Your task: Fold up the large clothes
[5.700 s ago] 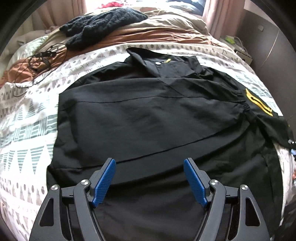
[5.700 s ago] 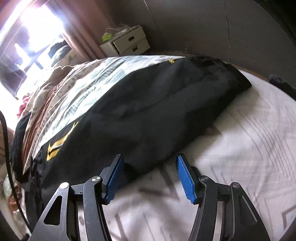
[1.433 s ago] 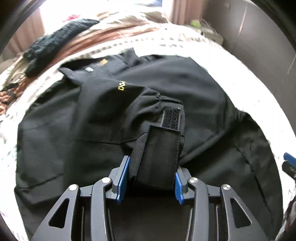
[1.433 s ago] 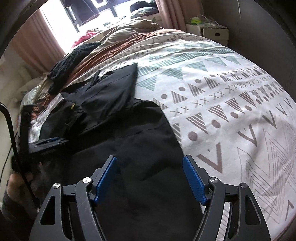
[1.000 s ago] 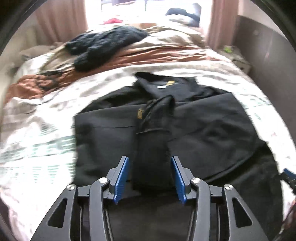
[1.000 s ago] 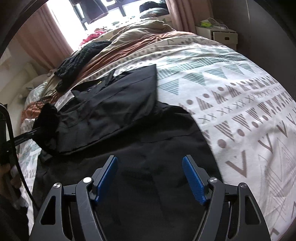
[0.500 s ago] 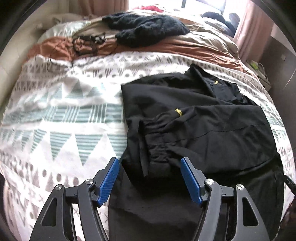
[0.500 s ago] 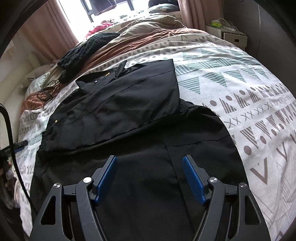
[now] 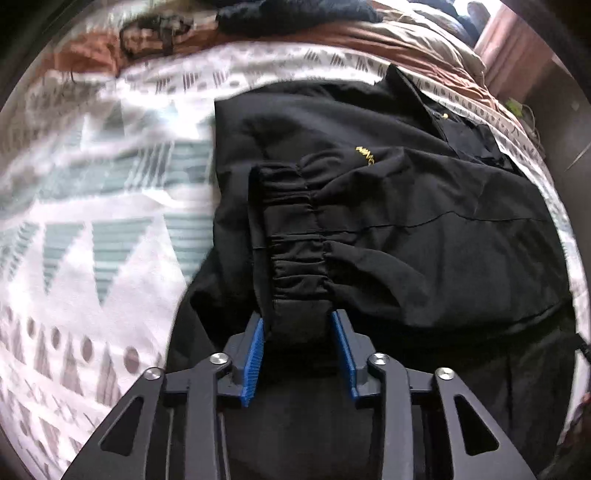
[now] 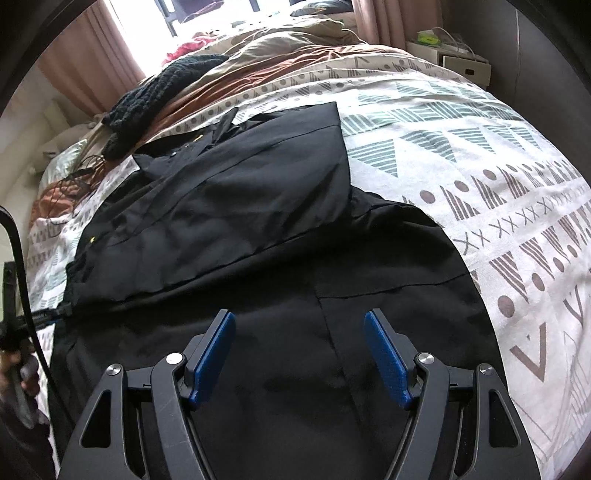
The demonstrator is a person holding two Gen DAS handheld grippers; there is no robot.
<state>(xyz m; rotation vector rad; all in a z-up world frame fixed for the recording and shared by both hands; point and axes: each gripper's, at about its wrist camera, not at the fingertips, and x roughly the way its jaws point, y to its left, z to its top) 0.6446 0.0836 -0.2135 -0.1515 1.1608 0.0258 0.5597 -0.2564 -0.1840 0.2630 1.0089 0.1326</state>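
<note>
A black jacket (image 9: 424, 206) lies spread on the bed, its sleeve folded across the body. The sleeve's gathered elastic cuff (image 9: 295, 229) points at me in the left wrist view. My left gripper (image 9: 297, 325) is closing, and the cuff's end fills the gap between its blue pads and touches both. In the right wrist view the jacket (image 10: 258, 206) fills the middle. My right gripper (image 10: 301, 332) hovers open over its lower panel with nothing between the fingers. The left gripper's tip (image 10: 48, 315) shows at the jacket's left edge there.
The bedcover (image 10: 480, 184) is white with triangle and dot patterns and shows bare on both sides of the jacket. A dark knit garment (image 10: 166, 85) and a brown blanket (image 10: 288, 62) lie at the head end. Cables (image 9: 155, 29) sit far left. A nightstand (image 10: 458, 59) stands far right.
The left gripper let the sleeve drop onto the jacket and stood wide half a second ago. It has since sunk closer and narrowed onto the cuff. The right gripper drifted slightly, still open.
</note>
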